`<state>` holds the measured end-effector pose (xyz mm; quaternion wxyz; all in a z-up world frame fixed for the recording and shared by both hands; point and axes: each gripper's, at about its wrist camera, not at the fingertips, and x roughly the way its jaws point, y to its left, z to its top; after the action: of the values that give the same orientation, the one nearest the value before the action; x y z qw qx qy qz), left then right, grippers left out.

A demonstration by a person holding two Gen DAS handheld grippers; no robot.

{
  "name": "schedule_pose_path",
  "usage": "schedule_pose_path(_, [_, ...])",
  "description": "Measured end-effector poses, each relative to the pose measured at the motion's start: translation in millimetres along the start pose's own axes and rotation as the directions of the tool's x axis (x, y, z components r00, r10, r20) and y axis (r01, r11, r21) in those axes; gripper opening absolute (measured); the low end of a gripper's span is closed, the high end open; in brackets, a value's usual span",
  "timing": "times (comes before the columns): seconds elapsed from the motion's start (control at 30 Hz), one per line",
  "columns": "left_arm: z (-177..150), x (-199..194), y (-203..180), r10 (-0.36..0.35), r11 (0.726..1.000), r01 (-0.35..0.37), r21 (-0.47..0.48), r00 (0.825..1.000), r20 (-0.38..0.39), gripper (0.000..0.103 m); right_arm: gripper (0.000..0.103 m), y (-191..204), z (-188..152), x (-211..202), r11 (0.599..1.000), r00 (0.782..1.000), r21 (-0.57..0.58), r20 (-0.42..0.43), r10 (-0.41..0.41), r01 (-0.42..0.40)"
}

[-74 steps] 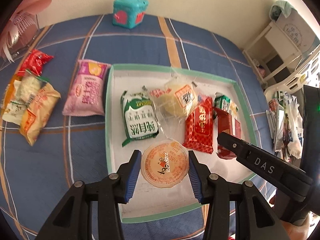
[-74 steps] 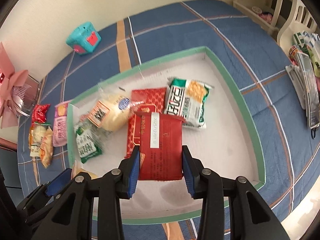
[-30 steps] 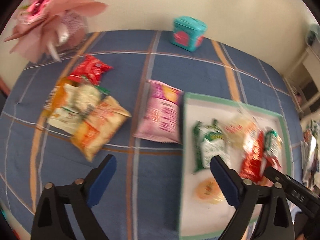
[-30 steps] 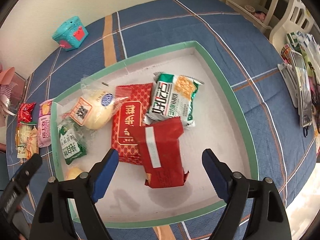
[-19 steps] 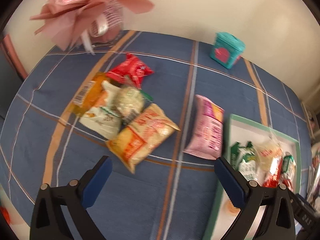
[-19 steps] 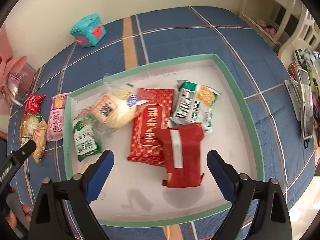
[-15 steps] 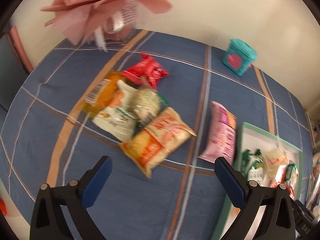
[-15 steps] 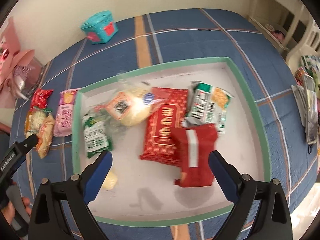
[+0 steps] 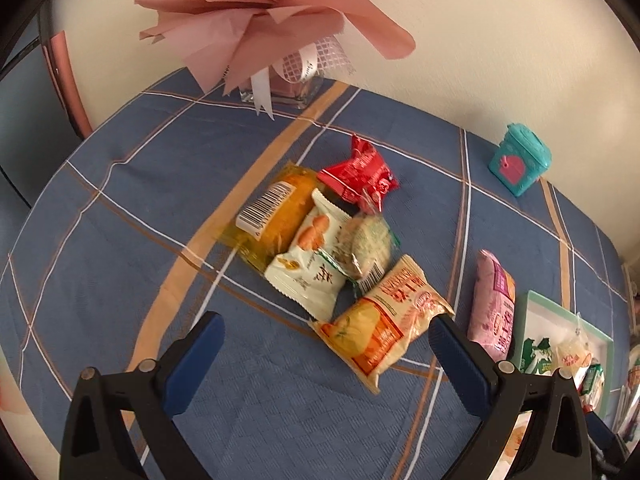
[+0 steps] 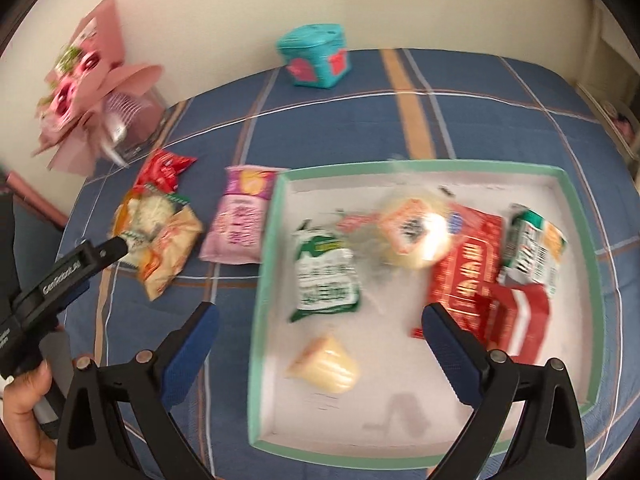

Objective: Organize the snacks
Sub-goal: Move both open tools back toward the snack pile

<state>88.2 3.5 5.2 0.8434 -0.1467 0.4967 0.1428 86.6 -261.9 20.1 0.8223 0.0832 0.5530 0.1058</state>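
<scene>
Here, crinkly foil snack packets, quilted blue cloth; left gripper agape

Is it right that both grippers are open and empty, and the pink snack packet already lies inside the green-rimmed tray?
Not quite. Left gripper and right gripper are open and empty, but the pink snack packet lies on the blue cloth just outside the green-rimmed tray, beside its left wall, as the right wrist view shows.

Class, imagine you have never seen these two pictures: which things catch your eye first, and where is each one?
A big pink paper bouquet stands at the far edge of the blue checked tablecloth, by the wall. A heap of snack packets lies loose on the cloth ahead of the open left gripper. To the right, a green-rimmed tray holds more packets, with the open right gripper over its near-left part.
</scene>
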Motion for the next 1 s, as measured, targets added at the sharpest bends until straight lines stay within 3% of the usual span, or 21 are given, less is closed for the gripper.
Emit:
schedule_pose_path(0.3, [5.9, 4.1, 2.1, -0.062, 0.998, 0.062, -0.007, 0.998, 0.017, 0.103, 0.101, 23.3, 10.9, 15.3, 0.996, 0.996, 0.004, -0.04, 0.085, -0.085])
schedule_pose_path(0.43, [8.8, 12.1, 0.0, -0.097, 0.995, 0.096, -0.029, 0.995, -0.022, 0.103, 0.101, 29.4, 20.5, 18.3, 0.998, 0.997, 0.01, -0.038, 0.07, -0.07])
schedule_pose_path(0.63, [15.5, 12.8, 2.8, -0.066, 0.997, 0.067, -0.039, 0.998, 0.006, 0.103, 0.101, 34.7, 34.6, 20.9, 0.995, 0.995, 0.028, -0.007, 0.1, -0.1])
schedule_pose_path(0.83, [24.6, 14.7, 7.9, -0.092, 0.993, 0.093, -0.066, 0.996, 0.016, 0.1, 0.1, 36.1, 49.5, 27.9, 0.995, 0.996, 0.042, 0.021, 0.091, -0.092])
schedule_pose_path(0.9, [26.4, 14.5, 5.5, -0.102, 0.993, 0.102, -0.051, 0.995, 0.018, 0.093, 0.098, 38.8, 54.0, 31.4, 0.995, 0.996, 0.039, 0.026, 0.091, -0.092])
schedule_pose_path(1.0, [28.9, 15.1, 1.7, -0.115, 0.993, 0.115, -0.033, 0.993, 0.018, 0.093, 0.086, 43.2, 58.5, 38.4, 0.993, 0.994, 0.032, 0.018, 0.109, -0.109])
